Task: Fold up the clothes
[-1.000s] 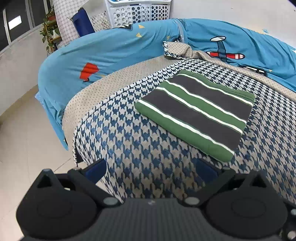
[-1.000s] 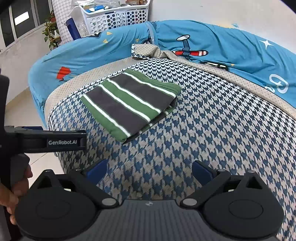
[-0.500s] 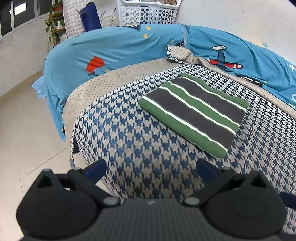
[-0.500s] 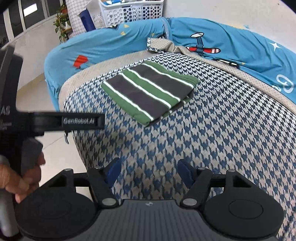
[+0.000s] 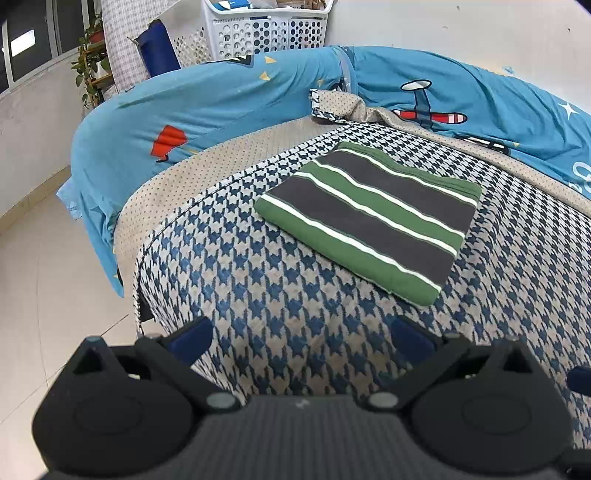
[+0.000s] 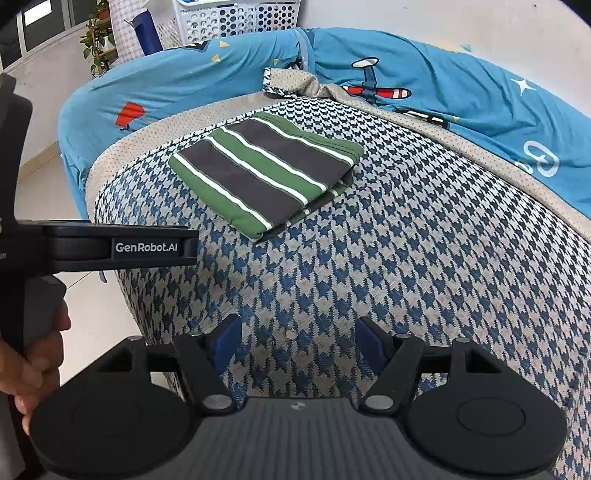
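A green, dark grey and white striped garment [image 5: 369, 218] lies folded into a neat rectangle on the blue houndstooth cover [image 5: 280, 291]; it also shows in the right wrist view [image 6: 266, 173]. My left gripper [image 5: 301, 338] is open and empty, held back from the garment near the cover's front edge. My right gripper [image 6: 297, 341] is open and empty, its fingers closer together, also short of the garment. The left gripper's body [image 6: 118, 247] shows at the left of the right wrist view.
A blue cartoon-print sheet [image 5: 221, 99] covers the bed behind the cover. A white laundry basket [image 5: 266, 33] and a dark blue object [image 5: 159, 48] stand at the back. A potted plant [image 5: 92, 70] and tiled floor [image 5: 55, 288] lie to the left.
Both grippers have pulled back and shifted sideways from the folded garment. The right gripper's fingers have come closer together. The garment has not moved.
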`<move>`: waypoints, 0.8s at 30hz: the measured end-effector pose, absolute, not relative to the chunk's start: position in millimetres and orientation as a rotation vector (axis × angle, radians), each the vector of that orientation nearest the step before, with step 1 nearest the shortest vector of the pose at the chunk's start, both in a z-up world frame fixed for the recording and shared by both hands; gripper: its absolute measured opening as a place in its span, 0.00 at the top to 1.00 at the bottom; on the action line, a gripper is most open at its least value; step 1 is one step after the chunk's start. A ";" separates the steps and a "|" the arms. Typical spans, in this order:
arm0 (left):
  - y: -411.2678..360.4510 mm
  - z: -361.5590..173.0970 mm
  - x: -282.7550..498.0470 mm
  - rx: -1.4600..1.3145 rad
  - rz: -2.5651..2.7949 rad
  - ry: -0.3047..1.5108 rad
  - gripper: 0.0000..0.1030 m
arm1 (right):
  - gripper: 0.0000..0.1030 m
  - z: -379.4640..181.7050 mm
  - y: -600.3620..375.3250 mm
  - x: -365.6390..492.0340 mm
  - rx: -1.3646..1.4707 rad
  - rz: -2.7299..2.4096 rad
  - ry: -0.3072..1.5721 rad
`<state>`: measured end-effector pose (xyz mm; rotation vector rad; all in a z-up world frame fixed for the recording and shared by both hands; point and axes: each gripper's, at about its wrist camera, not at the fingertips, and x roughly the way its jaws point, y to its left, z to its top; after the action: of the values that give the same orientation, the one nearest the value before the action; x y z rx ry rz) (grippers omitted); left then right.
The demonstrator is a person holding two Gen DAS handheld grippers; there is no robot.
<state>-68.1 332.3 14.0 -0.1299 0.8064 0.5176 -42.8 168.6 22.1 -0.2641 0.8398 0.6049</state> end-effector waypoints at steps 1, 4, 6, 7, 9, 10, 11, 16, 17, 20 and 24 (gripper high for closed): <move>332.2 14.0 -67.9 -0.129 0.518 0.807 0.00 | 0.34 21.7 169.2 -42.5 -0.266 0.604 0.841; 334.2 13.9 -68.1 -0.131 0.520 0.807 0.00 | 0.28 20.2 170.8 -42.3 -0.268 0.601 0.850; 335.1 13.8 -68.4 -0.134 0.522 0.806 0.00 | 0.24 19.6 170.5 -42.0 -0.260 0.606 0.851; 335.5 13.8 -68.5 -0.136 0.523 0.806 0.00 | 0.24 19.5 170.4 -42.0 -0.258 0.608 0.852; 336.3 13.8 -68.8 -0.140 0.525 0.805 0.00 | 0.24 19.5 170.4 -42.0 -0.256 0.611 0.851; 336.3 13.7 -68.7 -0.138 0.526 0.805 0.00 | 0.24 19.6 170.5 -42.0 -0.257 0.611 0.851; 336.2 13.7 -68.6 -0.136 0.526 0.805 0.00 | 0.24 19.6 170.7 -42.1 -0.257 0.612 0.851; 335.9 13.3 -68.1 -0.126 0.526 0.806 0.00 | 0.24 18.5 171.2 -42.2 -0.261 0.614 0.853; 336.0 13.1 -68.1 -0.125 0.525 0.807 0.00 | 0.24 18.3 171.3 -42.0 -0.261 0.614 0.854; 336.3 12.8 -67.8 -0.125 0.526 0.808 0.00 | 0.24 18.1 171.8 -41.5 -0.260 0.613 0.856; 337.3 12.6 -67.4 -0.123 0.527 0.810 0.00 | 0.24 18.1 171.5 -41.2 -0.257 0.615 0.858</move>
<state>-67.4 337.3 12.6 -0.1231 0.8098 0.5268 -41.2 171.5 18.1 -0.2568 0.8576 0.6155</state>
